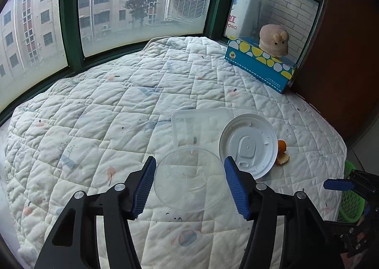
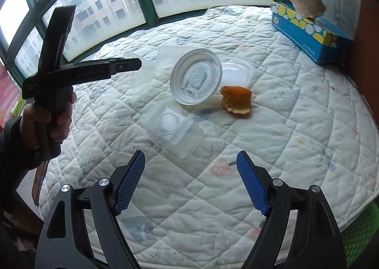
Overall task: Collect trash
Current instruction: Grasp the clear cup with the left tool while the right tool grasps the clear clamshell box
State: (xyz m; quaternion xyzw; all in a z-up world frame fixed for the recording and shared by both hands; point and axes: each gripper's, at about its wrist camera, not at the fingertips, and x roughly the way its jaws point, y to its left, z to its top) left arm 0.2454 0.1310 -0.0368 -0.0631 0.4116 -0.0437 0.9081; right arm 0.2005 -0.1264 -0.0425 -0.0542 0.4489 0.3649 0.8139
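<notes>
The trash was all bunched in one patch of the quilted bed (image 1: pixel 99 108), which made sense for a cleanup run, with a green mesh basket (image 1: pixel 350 200) sitting just off the bed's edge, probably the place it all goes.

The left gripper (image 1: pixel 189 183) had a clear round lid (image 1: pixel 189 179) sitting between its blue pads (image 1: pixel 144 186). The lid's rim looked right at both pads, but I honestly couldn't tell whether they were pressing on it or just bracketing it, so I won't call it a grip. My guess is it was mid-pickup on that piece, coming at it from above at a slant so the pads meet the rim edge-on.

Right next to it, a white cup lid (image 1: pixel 248 146) leaned across a clear rectangular tray (image 1: pixel 196 127), and a bit of orange peel (image 1: pixel 281 153) lay just beside the white lid.

The right gripper (image 2: pixel 190 183) was spread wide with nothing in it, hanging over the quilt just short of a clear blister pack (image 2: pixel 173 129), likely its next target.

A blue tissue box (image 1: pixel 258 65) with a plush toy (image 1: pixel 274 39) on top sat well apart by the window, so not trash, I'd say.
</notes>
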